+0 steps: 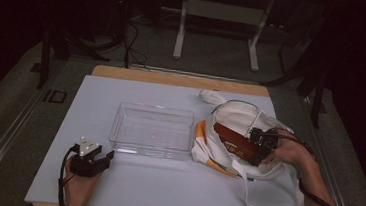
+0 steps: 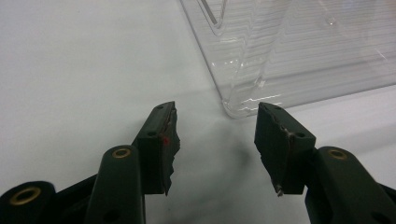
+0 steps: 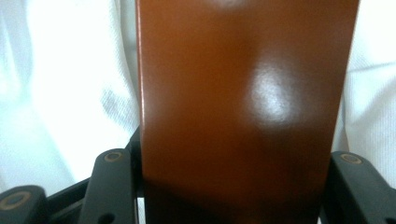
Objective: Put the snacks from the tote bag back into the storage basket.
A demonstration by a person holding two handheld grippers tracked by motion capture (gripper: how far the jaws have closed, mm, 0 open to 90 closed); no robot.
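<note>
My right tongs [image 1: 256, 150] are clamping down on a reddish-brown box [image 1: 235, 143], one jaw on each long side of it. In the right gripper view the box [image 3: 243, 107] is running straight up between the jaws, glossy, with a bright glare spot on it. It's sitting in the mouth of a white cloth bag [image 1: 242, 119] over on the right side of the table [image 1: 69, 123], lying at a slant with its far end pointing up and to the left. There's some small print or a logo on the box's face near the tongs in the high view, but it's way too tiny and dark for me to read, so no brand from me. The bag's straps are spilling toward the near edge, and something orange [image 1: 201, 131] is poking out along its left side, can't tell what.

My left tongs [image 1: 97, 156] are hanging open with nothing between them, resting low at the near left of the table. In the left gripper view they [image 2: 215, 140] are pointing at the near corner of a clear plastic bin [image 2: 289, 51], just short of it and not touching. That bin [image 1: 151, 130] is sitting mid-table, just left of the bag, with nothing in it that I can see.
</note>
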